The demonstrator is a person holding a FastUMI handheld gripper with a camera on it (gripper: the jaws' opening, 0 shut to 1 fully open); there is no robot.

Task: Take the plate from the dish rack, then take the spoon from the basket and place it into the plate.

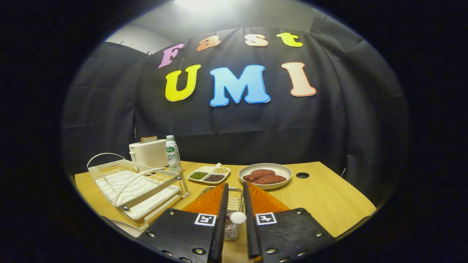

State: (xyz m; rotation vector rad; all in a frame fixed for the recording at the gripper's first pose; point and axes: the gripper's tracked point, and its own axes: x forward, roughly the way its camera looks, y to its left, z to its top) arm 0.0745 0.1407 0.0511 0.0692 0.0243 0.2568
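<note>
My gripper (235,185) hangs over the wire basket (237,200), which stands on the wooden table between and just under the fingers. The white rounded end of the spoon (238,217) sits in the narrow gap between the two fingers, and both appear to press on it; the rest of the spoon is hidden. The white dish rack (135,182) stands to the left of the fingers with no plate in it. A curved white edge that looks like the plate (122,226) lies on the table near the rack's front corner, left of the left finger.
Beyond the fingers lie a white sectioned tray of beans (209,174) and a bowl with meat patties (265,175). A toaster (148,152) and a bottle (172,153) stand behind the rack. A cable hole (302,175) marks the table's right part.
</note>
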